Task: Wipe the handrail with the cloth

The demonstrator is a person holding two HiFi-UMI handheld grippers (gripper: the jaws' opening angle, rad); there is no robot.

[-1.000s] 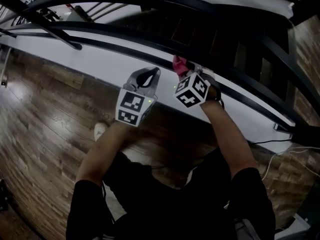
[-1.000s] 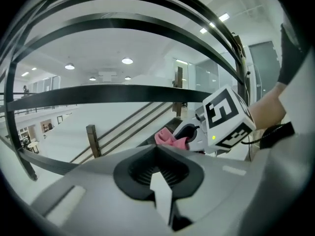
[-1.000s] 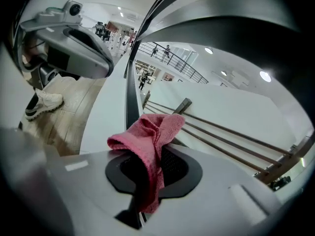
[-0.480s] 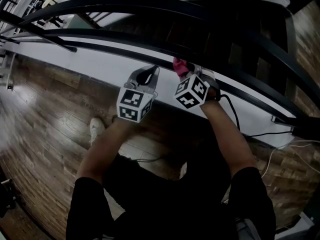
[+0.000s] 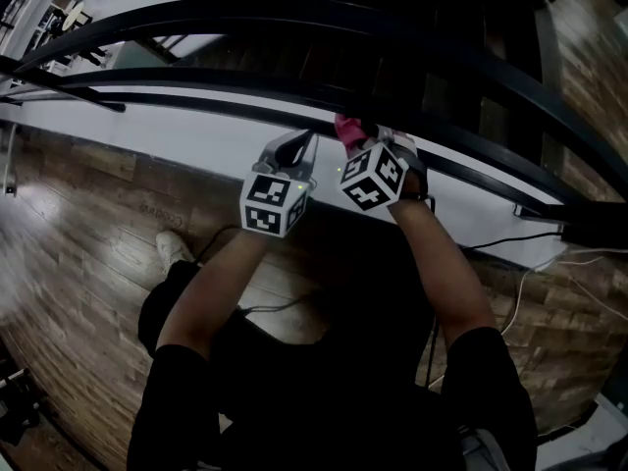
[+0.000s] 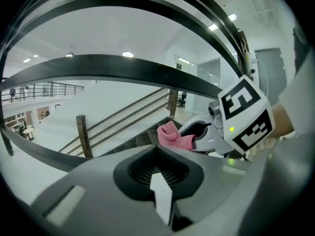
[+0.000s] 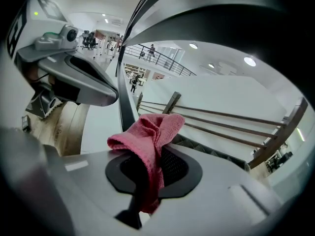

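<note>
Right claw (image 5: 355, 137) clenched on pink cloth (image 7: 147, 136) at handrail (image 5: 196, 98); left claw (image 5: 297, 143) clenched, empty. Cloth soft, light; pinch bunched fold.

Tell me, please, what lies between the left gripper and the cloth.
Nothing lies there. The left gripper view shows only open air between the left gripper, its jaws shut and empty, and the pink cloth pinched in the right gripper.

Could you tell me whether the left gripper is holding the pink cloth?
No, the pink cloth is pinched in the right gripper, while the left gripper has its jaws together on nothing.
</note>
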